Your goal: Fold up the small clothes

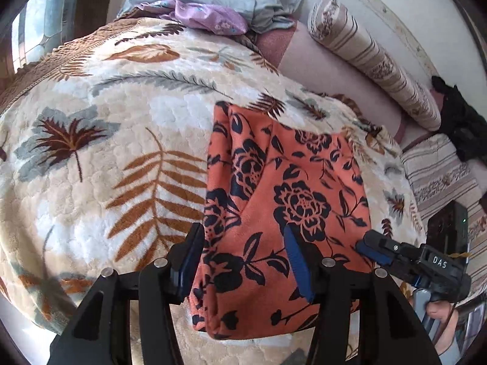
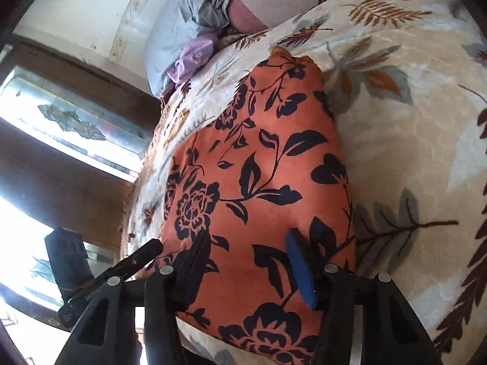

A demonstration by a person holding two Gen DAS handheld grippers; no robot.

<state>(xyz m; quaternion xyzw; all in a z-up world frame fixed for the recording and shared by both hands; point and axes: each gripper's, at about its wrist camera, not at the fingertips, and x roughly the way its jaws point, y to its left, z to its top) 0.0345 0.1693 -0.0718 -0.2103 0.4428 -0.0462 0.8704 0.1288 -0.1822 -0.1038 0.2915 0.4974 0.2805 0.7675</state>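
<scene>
Orange garment (image 1: 283,200) lies folded on blanket (image 1: 91,158); left gripper (image 1: 246,261) and right gripper (image 2: 246,264) stand wide, empty over near edge, likely for next fold.

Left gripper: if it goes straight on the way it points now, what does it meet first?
Most likely the orange cloth, which lies between and ahead of the open left gripper. Depth is unclear.
</scene>
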